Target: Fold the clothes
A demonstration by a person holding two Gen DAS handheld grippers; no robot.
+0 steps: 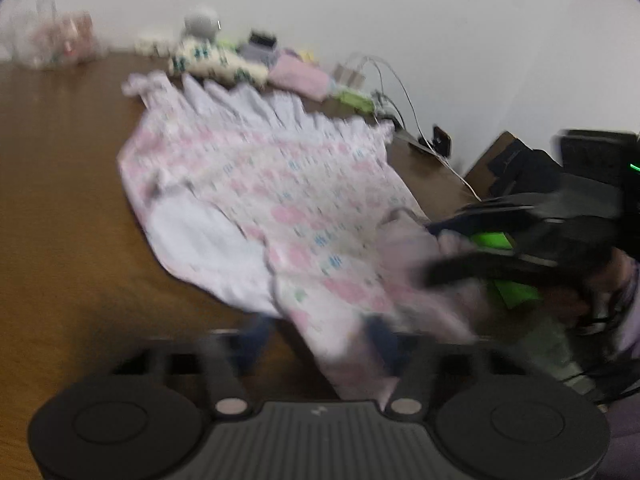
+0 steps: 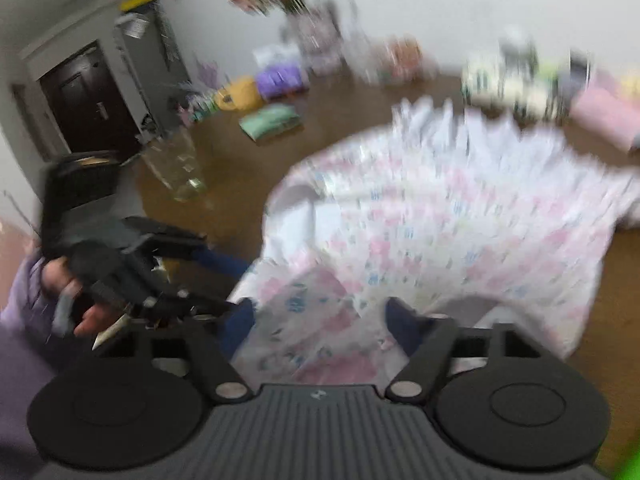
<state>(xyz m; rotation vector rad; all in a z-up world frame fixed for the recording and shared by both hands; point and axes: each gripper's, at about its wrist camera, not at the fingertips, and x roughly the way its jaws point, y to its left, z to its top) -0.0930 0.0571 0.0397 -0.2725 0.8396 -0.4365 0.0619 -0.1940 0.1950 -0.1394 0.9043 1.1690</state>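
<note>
Brown wooden desk (image 1: 60, 208) against a white wall, clutter along the far edge: folded clothes stack (image 1: 218, 58), pink folded item (image 1: 298, 76), cables. Glass vase (image 2: 176, 168) stands near the left side in the right view. Frames heavily motion-blurred.

Garment (image 1: 256, 184), white with pink and blue print and a pleated hem, lies spread on the desk, hem towards the wall, near end lifted towards both tools. Looks like a small dress or top; blur makes it hard to say which.

Left tool (image 1: 316, 336) clenched on the garment's near edge; cloth runs straight down between its blue fingers (image 1: 380, 340). Right tool (image 2: 320, 320) also grasping cloth; a bunch of printed fabric fills the gap between its fingers. In the left view the right tool (image 1: 436, 256) sits at the garment's near right corner, cloth between the jaws. A person's hand (image 2: 76, 292) holds the left tool, purple sleeve visible.

Judgement: both near corners are pinched side by side so the edge stays taut and can be carried over as one fold. Fold seems just starting; most fabric is flat on the desk.
</note>
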